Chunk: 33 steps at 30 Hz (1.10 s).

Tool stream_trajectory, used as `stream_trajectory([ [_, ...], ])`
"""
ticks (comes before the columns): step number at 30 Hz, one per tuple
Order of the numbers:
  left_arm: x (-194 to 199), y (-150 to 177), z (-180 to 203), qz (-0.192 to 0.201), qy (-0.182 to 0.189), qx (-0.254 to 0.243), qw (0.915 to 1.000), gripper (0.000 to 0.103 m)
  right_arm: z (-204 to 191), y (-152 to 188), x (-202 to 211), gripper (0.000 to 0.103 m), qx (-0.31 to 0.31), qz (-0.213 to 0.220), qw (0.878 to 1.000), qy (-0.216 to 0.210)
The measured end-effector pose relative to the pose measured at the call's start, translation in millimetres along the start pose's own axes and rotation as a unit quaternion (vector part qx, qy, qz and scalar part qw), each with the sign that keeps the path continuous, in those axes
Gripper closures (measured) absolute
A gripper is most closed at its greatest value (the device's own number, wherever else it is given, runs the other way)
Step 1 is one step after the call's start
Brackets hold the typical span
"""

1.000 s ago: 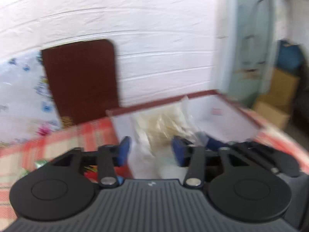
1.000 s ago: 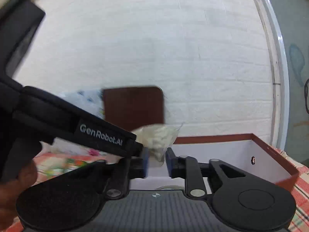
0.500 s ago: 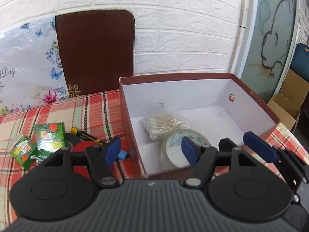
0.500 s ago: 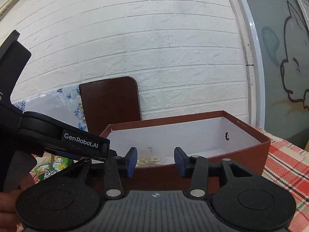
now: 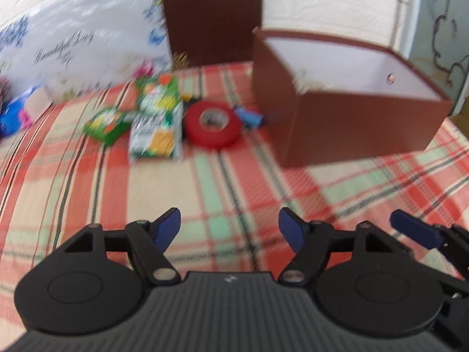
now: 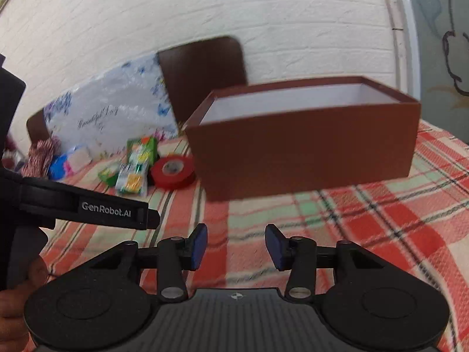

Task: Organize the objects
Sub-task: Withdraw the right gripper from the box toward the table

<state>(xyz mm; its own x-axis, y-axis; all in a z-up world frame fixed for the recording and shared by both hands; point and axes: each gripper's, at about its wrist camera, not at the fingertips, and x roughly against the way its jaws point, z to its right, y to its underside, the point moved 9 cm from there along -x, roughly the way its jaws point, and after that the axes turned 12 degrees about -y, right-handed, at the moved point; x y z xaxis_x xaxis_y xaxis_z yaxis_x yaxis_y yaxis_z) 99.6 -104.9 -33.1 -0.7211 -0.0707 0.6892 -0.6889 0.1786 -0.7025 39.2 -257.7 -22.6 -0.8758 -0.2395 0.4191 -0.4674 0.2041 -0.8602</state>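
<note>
A brown box (image 5: 351,123) with a white inside stands on the plaid cloth; it also shows in the right wrist view (image 6: 304,149). Left of it lie a red tape roll (image 5: 213,129), a small blue object (image 5: 249,116), a green-and-white packet (image 5: 156,117) and a small green packet (image 5: 107,124). The roll (image 6: 173,172) and packets (image 6: 136,165) show in the right wrist view too. My left gripper (image 5: 229,231) is open and empty, low over the cloth in front of the box. My right gripper (image 6: 236,248) is open and empty, nearby.
A brown board (image 5: 211,14) and a floral bag (image 5: 79,44) lean on the white brick wall behind. Striped and blue items (image 6: 49,158) lie at the far left. The plaid cloth (image 5: 205,193) stretches in front of the box.
Both grippers have pulled back and down from over the box to low above the cloth in front of it. The box's contents are now out of sight.
</note>
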Motion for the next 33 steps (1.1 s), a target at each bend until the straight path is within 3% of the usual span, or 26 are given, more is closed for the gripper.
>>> stream_trajectory([
  [5, -12, 37, -26, -0.035, -0.021, 0.015, 0.999, 0.025, -13, 18, -8, 0.056, -0.008, -0.047, 0.999, -0.015],
  [16, -8, 54, -46, 0.03, -0.022, 0.018, 0.9991, 0.008, -33, 34, -10, 0.05, 0.051, -0.062, 0.997, 0.015],
  [21, -12, 54, -50, 0.033, -0.011, 0.022, 0.9991, 0.005, -39, 34, -16, 0.045, 0.057, -0.069, 0.996, 0.028],
  [33, -19, 51, -72, 0.042, -0.012, 0.039, 0.9983, 0.005, -62, 35, -34, 0.045, 0.093, -0.084, 0.992, 0.024],
])
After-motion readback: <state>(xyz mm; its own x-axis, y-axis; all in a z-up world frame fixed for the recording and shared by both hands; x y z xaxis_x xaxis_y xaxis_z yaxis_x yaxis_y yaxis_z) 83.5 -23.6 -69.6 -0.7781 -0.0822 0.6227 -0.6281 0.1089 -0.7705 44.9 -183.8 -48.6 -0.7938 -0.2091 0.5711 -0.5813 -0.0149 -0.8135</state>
